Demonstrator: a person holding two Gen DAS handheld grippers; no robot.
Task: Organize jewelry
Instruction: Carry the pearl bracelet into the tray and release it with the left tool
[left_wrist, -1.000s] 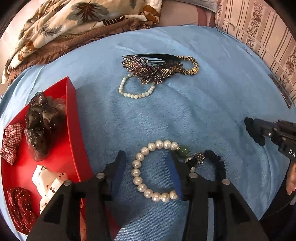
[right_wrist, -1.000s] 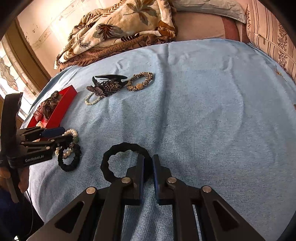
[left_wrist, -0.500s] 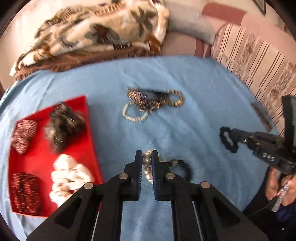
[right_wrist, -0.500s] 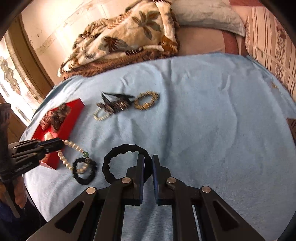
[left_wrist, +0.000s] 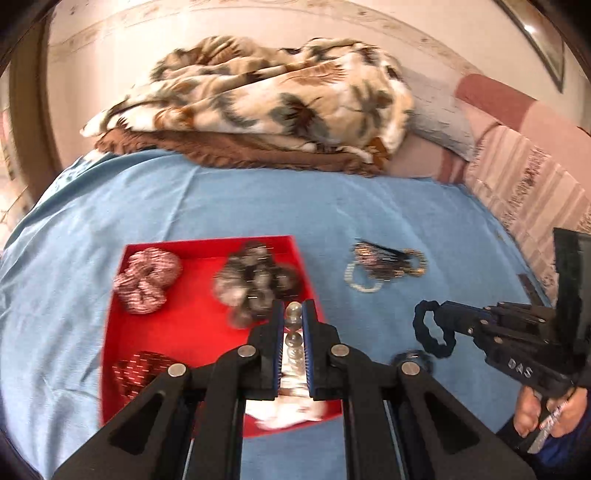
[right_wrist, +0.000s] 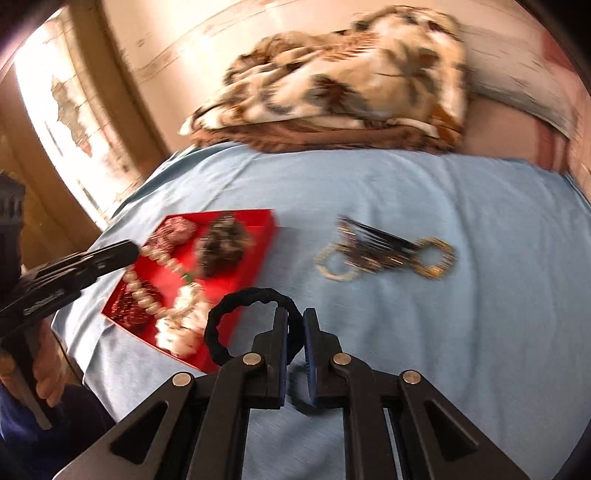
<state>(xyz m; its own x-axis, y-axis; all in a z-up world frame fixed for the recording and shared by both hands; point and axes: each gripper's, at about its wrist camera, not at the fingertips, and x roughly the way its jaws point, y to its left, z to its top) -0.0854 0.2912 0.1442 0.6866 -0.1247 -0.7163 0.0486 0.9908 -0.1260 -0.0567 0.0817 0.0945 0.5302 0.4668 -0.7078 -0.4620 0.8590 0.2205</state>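
My left gripper (left_wrist: 293, 314) is shut on a pearl bracelet (left_wrist: 293, 334) and holds it above the red tray (left_wrist: 192, 332); in the right wrist view the bracelet (right_wrist: 147, 291) hangs over the tray (right_wrist: 266, 230). My right gripper (right_wrist: 294, 321) is shut on a black hair tie (right_wrist: 236, 314), held in the air right of the tray; it also shows in the left wrist view (left_wrist: 430, 332). A small pearl bracelet (left_wrist: 360, 280), a jewelled hair clip (left_wrist: 380, 258) and a gold bracelet (right_wrist: 437, 258) lie together on the blue cloth (left_wrist: 369, 206).
The red tray holds several fabric scrunchies (left_wrist: 147, 280) and a dark one (left_wrist: 255, 284). A dark beaded band (left_wrist: 410, 358) lies on the cloth beside the tray. A folded leaf-print blanket (left_wrist: 258, 99) sits at the back, striped cushions (left_wrist: 524, 184) at right.
My left gripper shut on the pearl bracelet, lifted it and carried it left over the red tray. My right gripper rose and moved left with the black hair tie.
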